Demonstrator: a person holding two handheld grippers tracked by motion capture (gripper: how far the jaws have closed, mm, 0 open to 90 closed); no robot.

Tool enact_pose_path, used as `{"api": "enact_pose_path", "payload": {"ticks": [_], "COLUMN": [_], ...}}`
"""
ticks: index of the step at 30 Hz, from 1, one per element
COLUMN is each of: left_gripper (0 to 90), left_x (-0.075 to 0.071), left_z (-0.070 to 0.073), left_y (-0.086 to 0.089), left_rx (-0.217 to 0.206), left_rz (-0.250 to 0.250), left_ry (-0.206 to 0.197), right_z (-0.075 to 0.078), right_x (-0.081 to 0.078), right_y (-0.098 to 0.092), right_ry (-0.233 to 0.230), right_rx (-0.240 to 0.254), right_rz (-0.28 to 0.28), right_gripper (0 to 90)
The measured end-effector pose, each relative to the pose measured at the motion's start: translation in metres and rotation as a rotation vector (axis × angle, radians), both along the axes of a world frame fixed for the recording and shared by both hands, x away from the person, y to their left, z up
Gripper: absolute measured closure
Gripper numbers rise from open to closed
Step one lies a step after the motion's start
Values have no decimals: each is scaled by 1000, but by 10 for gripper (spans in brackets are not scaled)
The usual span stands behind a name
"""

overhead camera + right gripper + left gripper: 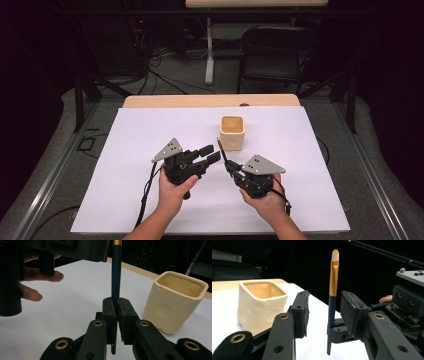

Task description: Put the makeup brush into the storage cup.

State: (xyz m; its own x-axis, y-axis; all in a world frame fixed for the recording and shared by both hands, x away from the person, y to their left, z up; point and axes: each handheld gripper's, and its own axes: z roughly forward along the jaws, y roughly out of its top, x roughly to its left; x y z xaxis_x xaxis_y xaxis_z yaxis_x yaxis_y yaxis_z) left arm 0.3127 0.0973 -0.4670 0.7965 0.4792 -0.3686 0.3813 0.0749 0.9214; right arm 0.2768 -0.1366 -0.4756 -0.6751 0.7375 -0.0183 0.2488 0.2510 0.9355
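- Right gripper (pixel 115 312), lower centre of its view, clamps an upright brush (pixel 115 275).
- Left gripper (pixel 324 312) jaws stand half-wide around the brush, not touching.
- Cream cup (pixel 232 132) sits at centre.

One makeup brush (pixel 333 277) with a gold ferrule and dark handle; one cream square ceramic cup (pixel 232 132); two handheld grippers, left (pixel 209 154) and right (pixel 227 165); one white table sheet (pixel 140 140); one black folding chair (pixel 272 55).
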Motion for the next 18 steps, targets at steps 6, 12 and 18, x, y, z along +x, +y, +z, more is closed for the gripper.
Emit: {"api": "enact_pose_path", "payload": {"ticks": [6, 12, 18], "left_gripper": [626, 658, 664], "left_x": [1, 0, -1], "left_z": [-2, -6, -8], "left_y": [-4, -11, -12], "left_rx": [-14, -27, -28], "left_rz": [-4, -10, -8], "left_ry": [11, 23, 22], "right_z": [-1, -1, 0], "right_x": [0, -1, 0], "right_y": [2, 2, -1], "right_ry": [1, -1, 2], "right_rx": [-3, 7, 21], "right_rz": [1, -1, -5], "right_gripper": [844, 844, 844]}}
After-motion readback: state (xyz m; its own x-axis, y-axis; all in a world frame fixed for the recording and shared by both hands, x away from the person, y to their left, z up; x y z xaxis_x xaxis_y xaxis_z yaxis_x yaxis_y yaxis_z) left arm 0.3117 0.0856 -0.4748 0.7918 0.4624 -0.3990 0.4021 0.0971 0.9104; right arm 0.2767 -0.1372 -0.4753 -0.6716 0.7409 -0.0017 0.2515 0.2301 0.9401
